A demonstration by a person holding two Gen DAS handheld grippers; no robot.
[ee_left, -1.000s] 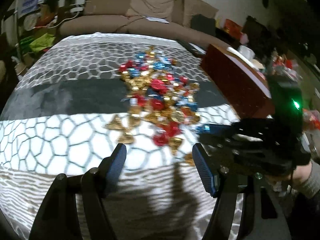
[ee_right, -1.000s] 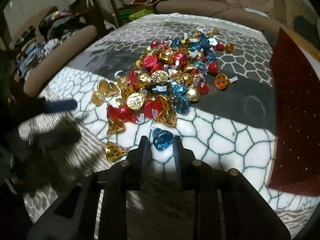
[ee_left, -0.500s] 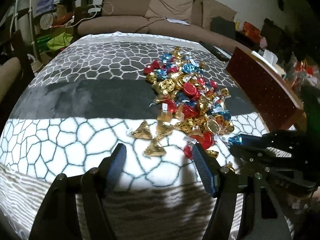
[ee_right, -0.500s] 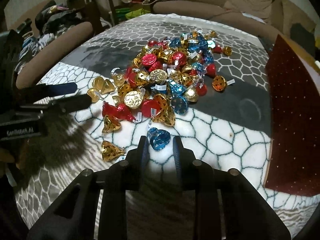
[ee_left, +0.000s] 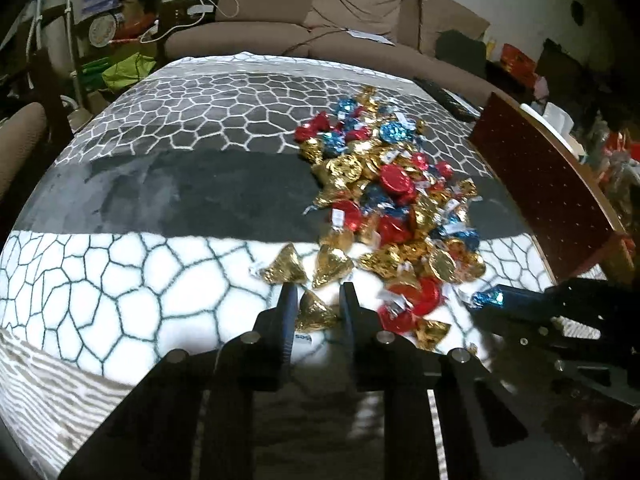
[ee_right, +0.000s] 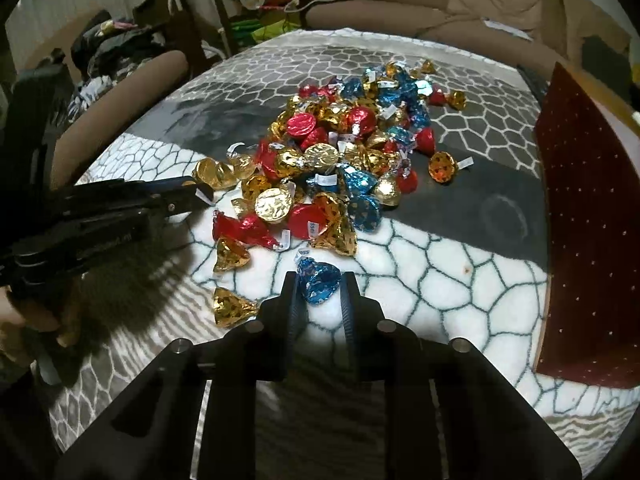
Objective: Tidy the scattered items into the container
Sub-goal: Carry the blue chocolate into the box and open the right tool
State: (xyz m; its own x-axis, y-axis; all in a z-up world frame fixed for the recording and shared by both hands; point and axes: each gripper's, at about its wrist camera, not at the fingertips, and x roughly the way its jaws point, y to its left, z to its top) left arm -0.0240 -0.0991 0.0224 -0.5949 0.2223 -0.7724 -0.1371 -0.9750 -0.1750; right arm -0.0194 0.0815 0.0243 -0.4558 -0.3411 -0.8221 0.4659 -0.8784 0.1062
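A pile of foil-wrapped candies (ee_left: 392, 192) (ee_right: 340, 152), gold, red and blue, lies on a patterned blanket (ee_left: 160, 184). My left gripper (ee_left: 318, 300) is shut on a gold candy (ee_left: 314, 314) at the pile's near edge. It also shows in the right wrist view, where the left gripper (ee_right: 200, 194) reaches in from the left. My right gripper (ee_right: 318, 292) has its jaws closing on a blue candy (ee_right: 320, 280), with both pads against the wrapper. In the left wrist view the right gripper (ee_left: 492, 300) carries that blue candy (ee_left: 486, 298) at its tip. The dark red dotted container (ee_left: 552, 184) (ee_right: 588, 220) stands right of the pile.
Loose gold candies (ee_right: 230, 306) lie near the blanket's front, between the two grippers. A dark remote (ee_left: 448, 98) rests at the far edge by the container. A brown sofa (ee_left: 280, 40) stands behind. A padded chair arm (ee_right: 120, 108) and clutter are to the left.
My left gripper moved forward to the pile's near edge, and its wide-open jaws closed on a gold candy. The right gripper stayed put, its jaws narrowing slightly on the blue candy.
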